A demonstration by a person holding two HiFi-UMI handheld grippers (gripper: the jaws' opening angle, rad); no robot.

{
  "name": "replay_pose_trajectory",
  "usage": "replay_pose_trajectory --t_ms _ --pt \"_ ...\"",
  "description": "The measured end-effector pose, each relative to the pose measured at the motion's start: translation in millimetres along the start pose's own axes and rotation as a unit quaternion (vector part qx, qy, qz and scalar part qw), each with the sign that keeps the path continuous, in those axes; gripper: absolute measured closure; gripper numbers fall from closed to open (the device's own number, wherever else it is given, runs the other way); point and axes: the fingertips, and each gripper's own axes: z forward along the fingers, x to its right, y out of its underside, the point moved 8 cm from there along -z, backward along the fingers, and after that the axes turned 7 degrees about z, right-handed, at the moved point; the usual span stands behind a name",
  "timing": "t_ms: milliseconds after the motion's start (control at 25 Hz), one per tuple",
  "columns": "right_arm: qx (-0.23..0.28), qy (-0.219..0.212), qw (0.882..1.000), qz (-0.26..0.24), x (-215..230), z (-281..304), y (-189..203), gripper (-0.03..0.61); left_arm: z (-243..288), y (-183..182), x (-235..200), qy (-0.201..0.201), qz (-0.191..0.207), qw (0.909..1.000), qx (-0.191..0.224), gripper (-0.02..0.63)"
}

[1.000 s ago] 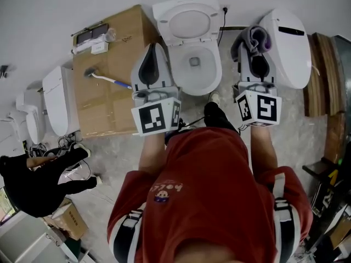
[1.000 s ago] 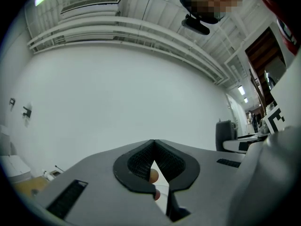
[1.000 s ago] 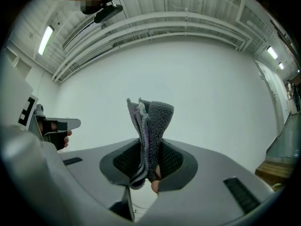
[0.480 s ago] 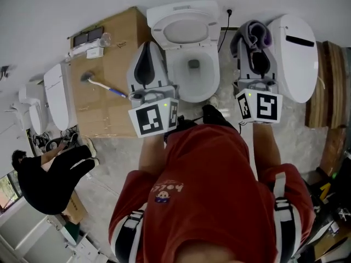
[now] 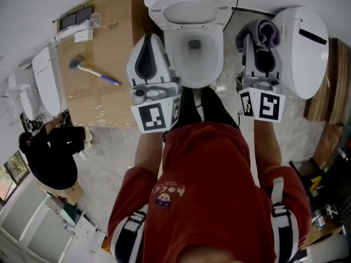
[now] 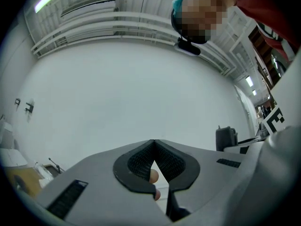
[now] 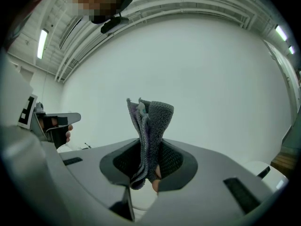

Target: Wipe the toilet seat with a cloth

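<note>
Poking lengthwise beyond the right tongs (image 7: 148, 150) clamping it, the cloth (image 7: 153, 117) points forward; left tongs (image 6: 154, 144) closed.

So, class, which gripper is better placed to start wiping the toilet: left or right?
Right. The right gripper is shut on the cloth; the left gripper is shut with nothing in it. Both sit beside the toilet, so the cloth decides it.
</note>
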Motion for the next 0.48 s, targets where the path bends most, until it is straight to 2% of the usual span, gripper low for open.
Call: replay_pose_trajectory --t_ms 280,480 --pt "-0.044 0.025 0.999 0.008 -2.3 20.7 87.2 0.503 4.1 98.3 -5.5 0.021 -0.019 0.9993 -0.024 0.601" --pt "-0.071 0.045 0.996 0.003 2.4 36.3 168.7 0.503 2.6 180.5 -11.1 0.031 -0.023 0.9982 -0.047 0.601"
